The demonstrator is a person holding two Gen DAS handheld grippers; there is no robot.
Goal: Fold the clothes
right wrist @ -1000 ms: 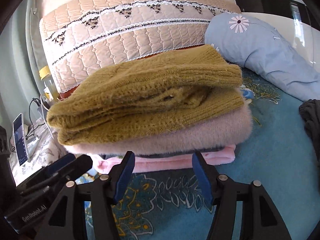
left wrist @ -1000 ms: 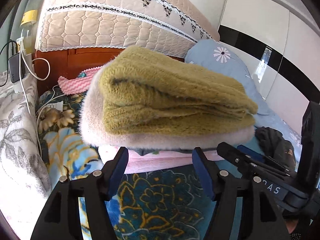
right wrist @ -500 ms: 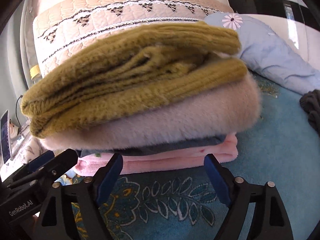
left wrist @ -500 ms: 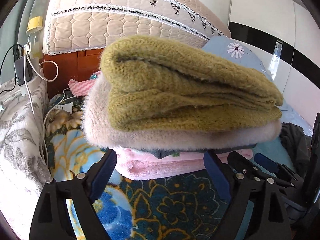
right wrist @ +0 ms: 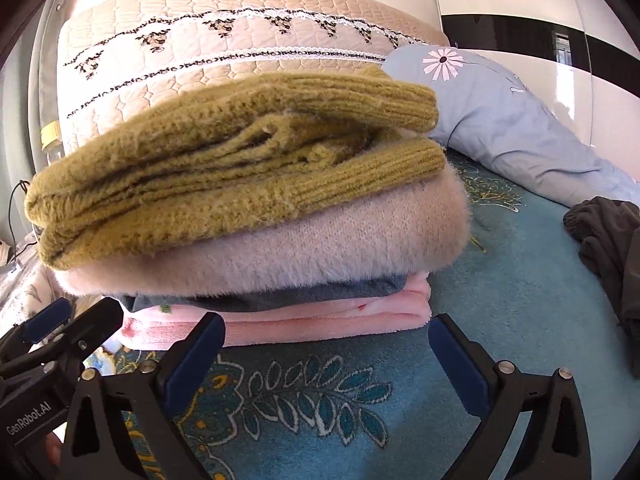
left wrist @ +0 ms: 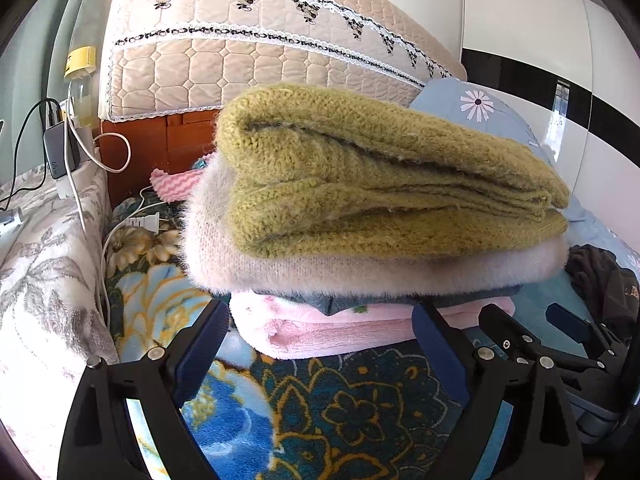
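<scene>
While both grippers stand before it, the stack of folded clothes sits on the bed, on the blue floral blanket, toward the headboard end. The olive sweater lies on top, folded over on itself. Under it is a pale fluffy sweater, then a thin grey-blue garment, and at the bottom a pink fleece that rests straight on the blanket.

The left gripper has its jaws spread wide, and nothing is gripped: its blue-padded fingers stand at either side of the front edge of the pink fleece, and the pads press on nothing. The right gripper is opening, its jaws already wide; the front edge of the pink fleece lies just ahead of the gap between them, and the pads do not touch any cloth. Each gripper shows at the edge of the other's view, so the two stand side by side near the stack's front.

Behind the stack rises a quilted headboard cover. A light blue pillow with a daisy lies toward the right edge of the bed, and a dark garment lies crumpled on the blanket right of the stack, apart from it. At the left edge, white cables trail down beside a grey floral cover.
</scene>
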